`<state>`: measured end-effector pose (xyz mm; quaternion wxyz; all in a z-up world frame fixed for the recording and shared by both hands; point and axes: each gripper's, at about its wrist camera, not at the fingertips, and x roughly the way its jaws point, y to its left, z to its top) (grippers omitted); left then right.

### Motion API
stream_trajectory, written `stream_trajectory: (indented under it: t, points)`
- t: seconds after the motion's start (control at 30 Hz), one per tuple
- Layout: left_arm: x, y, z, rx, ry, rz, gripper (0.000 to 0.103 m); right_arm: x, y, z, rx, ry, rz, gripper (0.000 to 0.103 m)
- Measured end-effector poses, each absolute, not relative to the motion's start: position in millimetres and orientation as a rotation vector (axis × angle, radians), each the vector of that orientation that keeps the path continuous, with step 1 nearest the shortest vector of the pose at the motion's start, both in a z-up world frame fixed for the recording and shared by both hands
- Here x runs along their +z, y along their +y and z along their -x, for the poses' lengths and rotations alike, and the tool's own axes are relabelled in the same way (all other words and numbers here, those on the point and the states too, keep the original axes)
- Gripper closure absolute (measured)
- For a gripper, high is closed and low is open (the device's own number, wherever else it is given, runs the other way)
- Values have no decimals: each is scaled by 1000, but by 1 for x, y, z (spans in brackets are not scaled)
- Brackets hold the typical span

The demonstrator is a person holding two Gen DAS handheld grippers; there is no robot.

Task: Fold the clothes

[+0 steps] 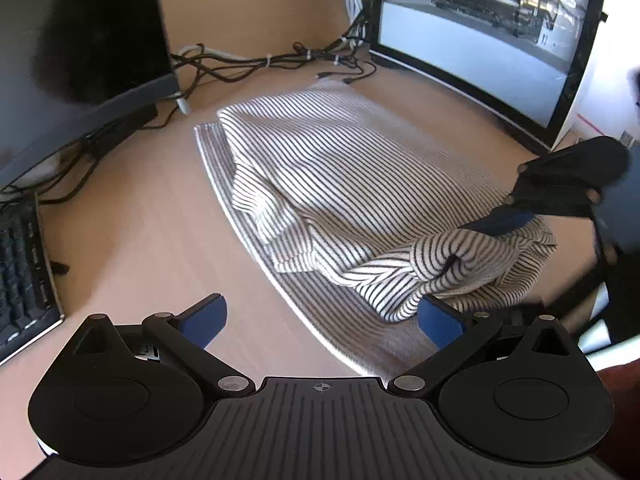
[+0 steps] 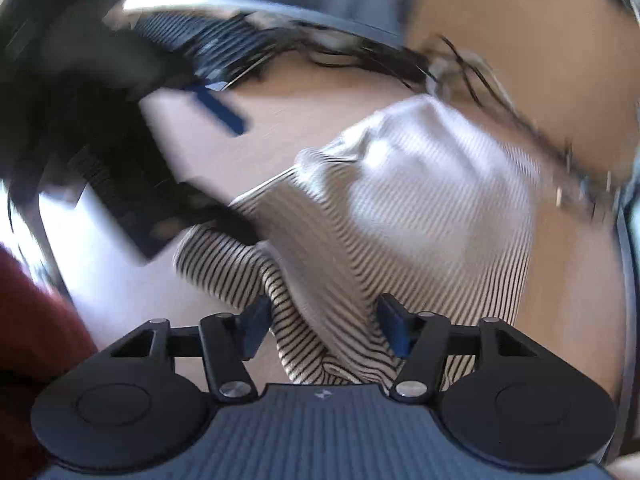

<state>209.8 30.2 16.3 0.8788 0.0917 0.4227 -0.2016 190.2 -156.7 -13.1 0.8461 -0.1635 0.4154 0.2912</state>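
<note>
A white garment with thin black stripes (image 1: 340,184) lies partly folded on the wooden desk (image 1: 140,240). My left gripper (image 1: 320,320) is open just above the desk at the garment's near edge, its right pad touching the cloth. My right gripper (image 2: 324,328) is open with a bunched fold of the striped garment (image 2: 400,220) lying between its fingers. In the left wrist view the right gripper (image 1: 520,216) sits on the garment's near right corner. The right wrist view is blurred by motion, and the left gripper (image 2: 216,112) shows at its upper left.
A curved monitor (image 1: 480,40) stands at the back right and a dark monitor (image 1: 80,40) at the back left. Tangled cables (image 1: 260,60) run along the back of the desk. A keyboard (image 1: 24,276) lies at the left edge.
</note>
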Motion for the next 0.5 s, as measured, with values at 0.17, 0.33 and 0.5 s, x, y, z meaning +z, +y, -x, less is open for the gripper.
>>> stream_trajectory:
  t: [0.17, 0.33, 0.5]
  points:
    - [27, 48, -203, -461, 862, -179, 0, -9, -189, -220, 592, 1011, -1, 51]
    - [18, 47, -198, -518, 896, -228, 0, -12, -202, -232, 591, 1054, -136, 51]
    - [-6, 26, -193, -547, 914, -365, 0, -12, -200, -231, 586, 1052, -123, 51]
